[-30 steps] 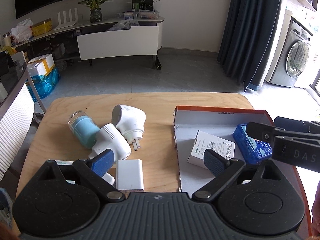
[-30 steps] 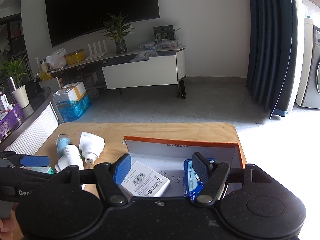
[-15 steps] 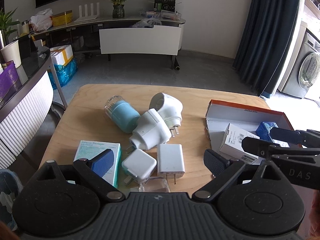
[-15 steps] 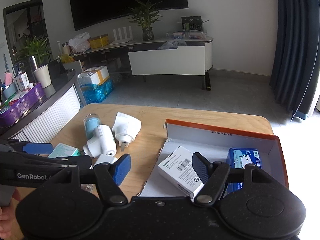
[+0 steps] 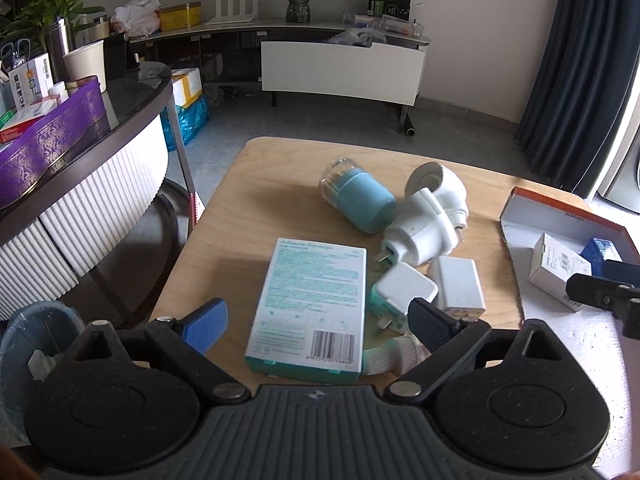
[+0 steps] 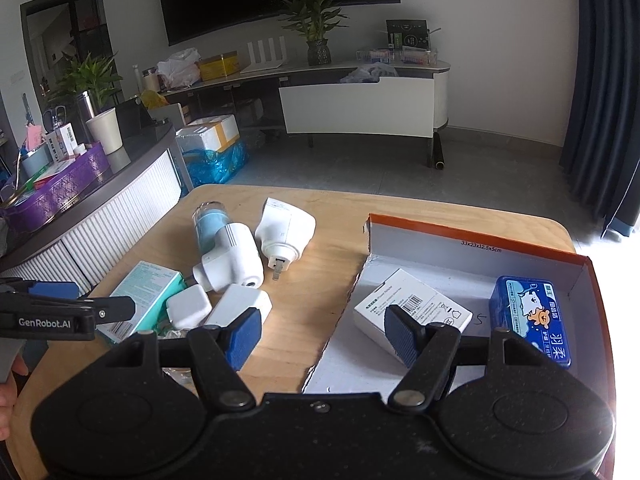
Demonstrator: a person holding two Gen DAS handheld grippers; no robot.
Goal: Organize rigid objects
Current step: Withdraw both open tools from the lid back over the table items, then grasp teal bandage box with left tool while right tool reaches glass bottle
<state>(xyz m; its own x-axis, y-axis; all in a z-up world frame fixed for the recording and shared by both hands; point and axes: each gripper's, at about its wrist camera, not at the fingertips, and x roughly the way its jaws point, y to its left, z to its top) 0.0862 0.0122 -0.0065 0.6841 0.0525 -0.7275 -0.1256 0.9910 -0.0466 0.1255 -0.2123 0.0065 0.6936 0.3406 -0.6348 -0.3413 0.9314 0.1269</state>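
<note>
At the bottom of the left wrist frame, left gripper (image 5: 318, 322) is spread wide, nothing between the pads, hovering over the near end of a flat teal-and-white cardboard box with a barcode (image 5: 310, 306) lying on the light wooden bench (image 5: 256, 184). Just right of the box: a small square white charger (image 5: 404, 290) and a rectangular white charger block (image 5: 458, 282), touching each other. Above them, frame centre: a big white plug adapter (image 5: 420, 234) leaning on a second white round adapter (image 5: 440, 184), with a teal cylinder with clear cap (image 5: 358, 198) on its side, touching the first adapter.

Lower centre of the right wrist frame, right gripper (image 6: 324, 336) is also wide open and empty, sitting over the near left edge of the orange-rimmed white cardboard tray (image 6: 472, 240). In the tray: a white carton with barcode (image 6: 412, 310) at lower centre, partly behind the right pad, and a blue tin with cartoon print (image 6: 530, 320) at right, well apart from the carton. Left gripper shows at the left edge of that frame.
</note>
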